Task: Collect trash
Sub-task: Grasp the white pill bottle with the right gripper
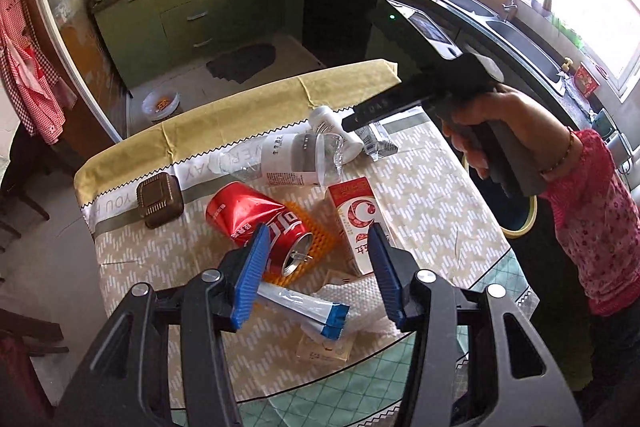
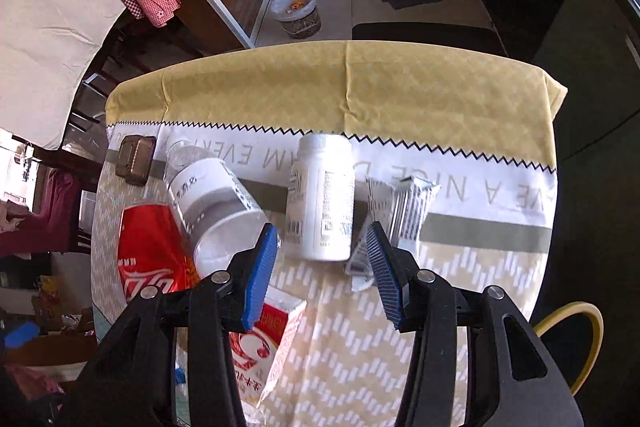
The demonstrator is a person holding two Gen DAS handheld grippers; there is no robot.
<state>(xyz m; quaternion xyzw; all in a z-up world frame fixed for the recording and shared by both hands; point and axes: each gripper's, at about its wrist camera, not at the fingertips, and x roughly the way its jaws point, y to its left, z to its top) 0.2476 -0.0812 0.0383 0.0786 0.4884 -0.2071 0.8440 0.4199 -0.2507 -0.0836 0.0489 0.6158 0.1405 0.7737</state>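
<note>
Patterned tablecloth: dented red can on side, tab end open.

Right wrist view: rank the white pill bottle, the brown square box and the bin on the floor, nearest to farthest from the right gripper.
1. White pill bottle, lying on the table just ahead of the open right gripper.
2. Brown square box, far left on the tablecloth.
3. Bin, on the floor beyond the table's far edge.
</note>
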